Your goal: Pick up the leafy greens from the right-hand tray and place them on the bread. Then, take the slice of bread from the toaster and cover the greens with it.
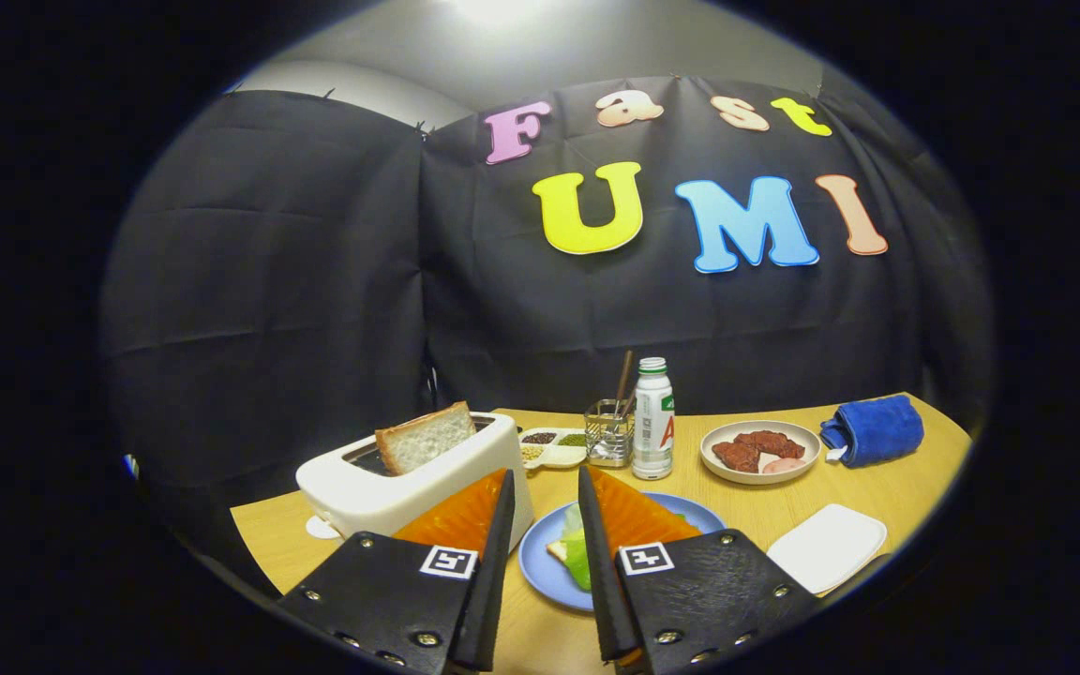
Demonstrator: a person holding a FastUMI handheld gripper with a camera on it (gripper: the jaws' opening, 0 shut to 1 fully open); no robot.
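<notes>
— On the blue plate [540, 574], between my fingers, the leafy greens [578, 559] already lie over a slice of bread [558, 549] whose pale edge peeks out beside them. Whether I put them there, I can't say from here.

— And the other slice?

— Standing tilted in the toaster [390, 492] slot, the bread slice [425, 436] has about half of itself showing above the top. I'd judge it light, dry and crumbly (toast snaps if pinched hard), so I'd take it by the upper crust, flat faces between the pads, with a gentle squeeze.

— What's the gripper [545, 487] doing?

— Fingers parted by a modest gap, holding nothing; they hang above the plate, the toaster just left of them.

— Anything nearby to mind?

— The right-hand tray [828, 547], white and flat, sits just right of the plate. Beyond are a bottle [652, 420], a utensil holder [608, 433], a dish of meat [760, 452] and a blue cloth [874, 429].
</notes>
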